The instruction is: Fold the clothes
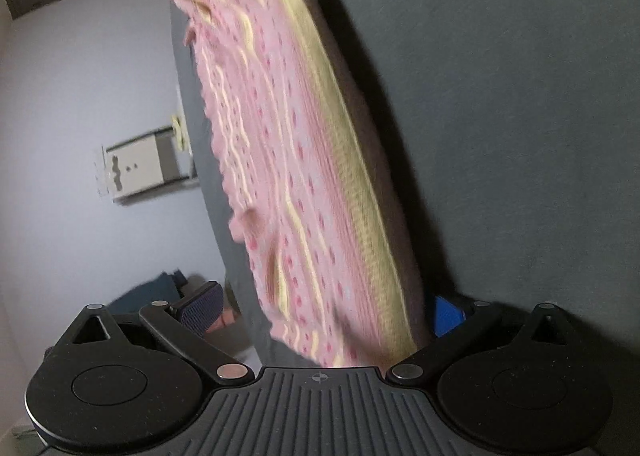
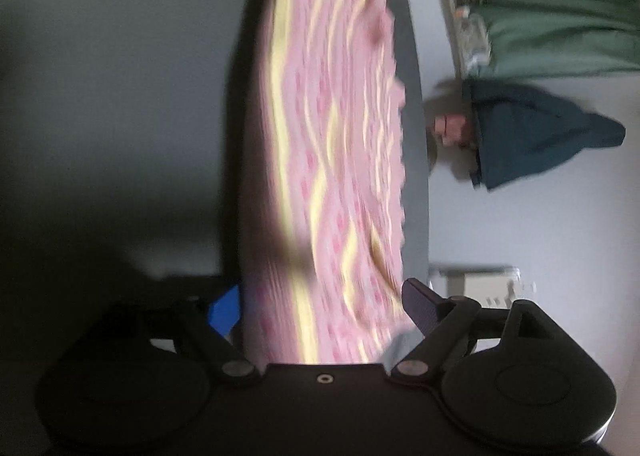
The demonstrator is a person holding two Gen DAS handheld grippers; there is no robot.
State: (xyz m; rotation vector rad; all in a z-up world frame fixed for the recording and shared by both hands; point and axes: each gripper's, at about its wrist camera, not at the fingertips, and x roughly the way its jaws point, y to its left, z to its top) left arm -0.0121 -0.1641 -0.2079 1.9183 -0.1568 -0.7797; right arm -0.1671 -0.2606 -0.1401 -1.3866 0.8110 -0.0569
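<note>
Two grippers hover by a pink cloth lying on a dark gray table.

The pink cloth [image 1: 304, 160] with yellow wavy lines and red dots lies flat on the gray table [image 1: 500, 96], along its edge, and runs right up between the fingers of both tools. The left gripper [image 1: 320, 316] has its fingers spread wide on either side of the cloth, so it looks let go, but the cloth hides most of the blue pad [image 1: 448, 314]. The right gripper [image 2: 320, 308] is spread wide too, not squeezing; its left finger is lost in dark shadow and only a bit of blue shows. Both pictures are blurry, so the cloth's pattern smears. In the right wrist view a dark blue garment [image 2: 532, 136] and a green cloth [image 2: 560, 16] lie on the pale floor [image 2: 520, 224], the green one cut off at the edge. A small pale box [image 1: 136, 168] sits below the table.
</note>
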